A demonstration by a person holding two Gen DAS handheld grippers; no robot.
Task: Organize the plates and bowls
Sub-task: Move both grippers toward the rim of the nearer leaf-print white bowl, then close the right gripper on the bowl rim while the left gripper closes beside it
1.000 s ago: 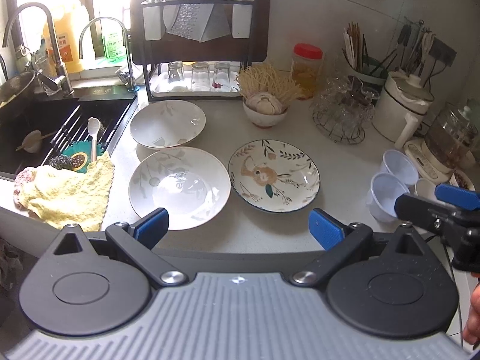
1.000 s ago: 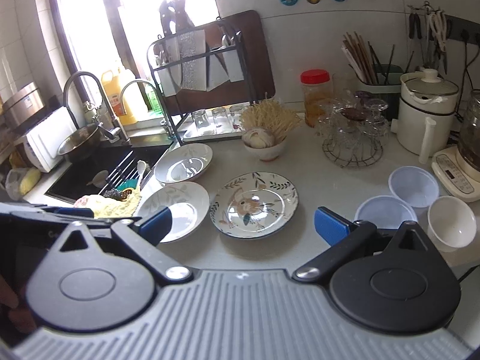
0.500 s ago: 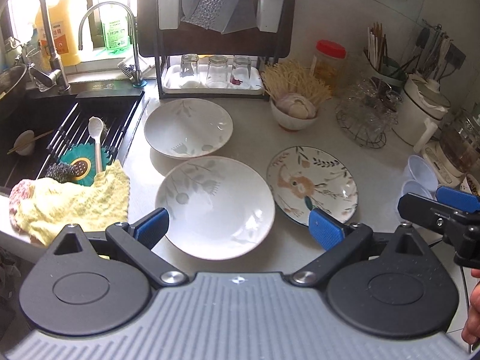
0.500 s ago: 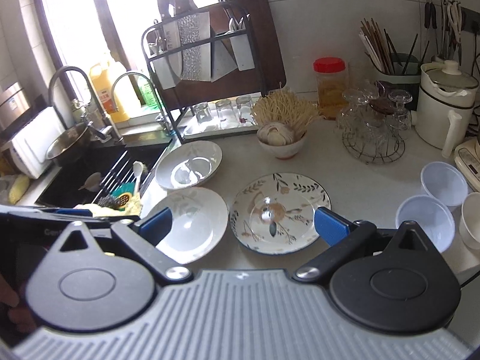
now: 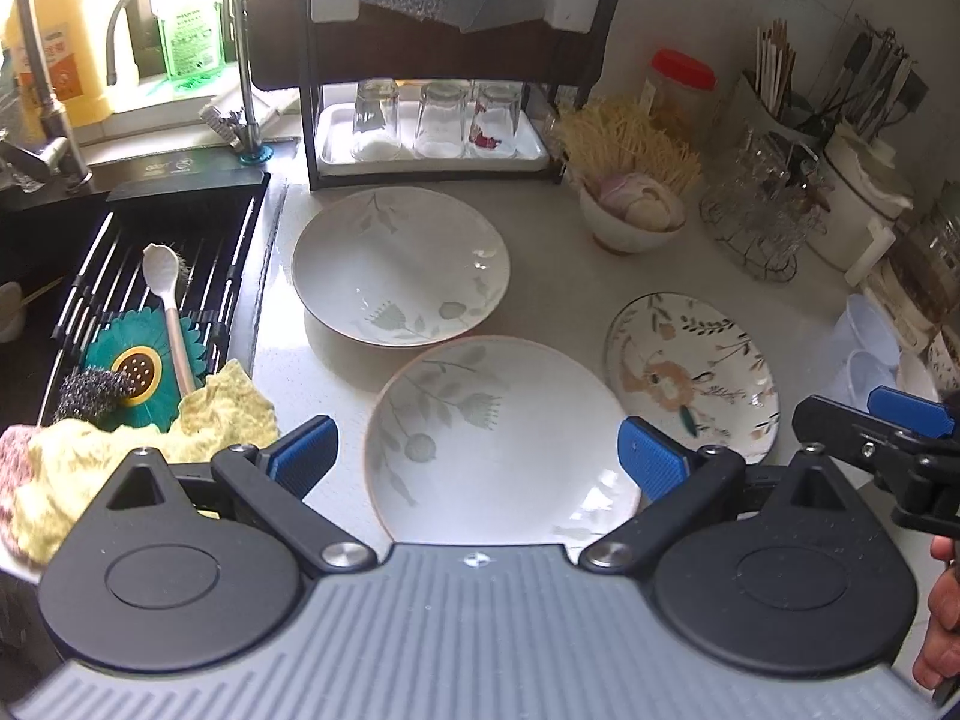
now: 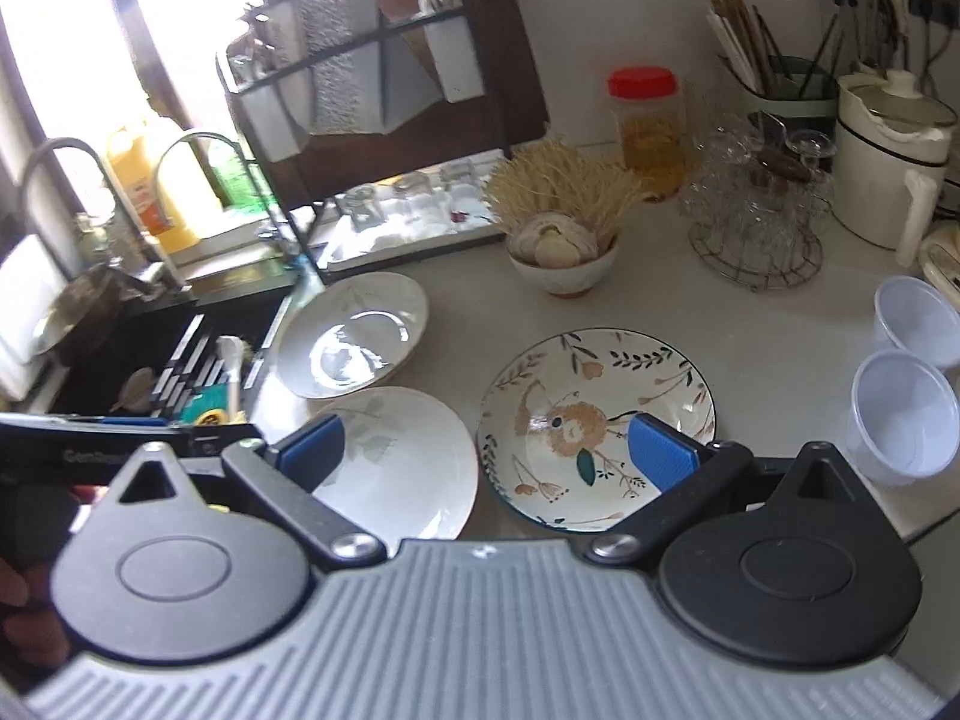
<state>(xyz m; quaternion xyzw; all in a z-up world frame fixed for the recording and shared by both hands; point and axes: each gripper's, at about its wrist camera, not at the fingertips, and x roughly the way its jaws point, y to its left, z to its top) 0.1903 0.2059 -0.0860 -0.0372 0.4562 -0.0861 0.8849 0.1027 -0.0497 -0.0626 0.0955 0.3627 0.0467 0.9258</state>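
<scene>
Near white plate with pale leaf print lies flat on the tabletop, directly ahead of and below the left hand-held gripper; its rim spans most of the gap between the two blue pads. Jaws spread wide, nothing held, no contact with the plate visible.

Second white plate of the same print sits just beyond the first, farther ahead of the left hand-held gripper and slightly to its left — rims very close or overlapping, cannot tell which.

Patterned plate with orange flower and dark leaves lies ahead of the right hand-held gripper, nearer its right pad. Jaws wide apart here too, empty. In the left wrist view this plate lies to the right of the near white plate, a narrow gap between them.

Two translucent plastic bowls stand at the far right of the right hand-held gripper, just beside each other.

Small bowl holding garlic sits ahead, past the patterned plate — pale noodle-like strands behind it. Sink with rack, white spoon and yellow cloth lies left of the left hand-held gripper.
</scene>
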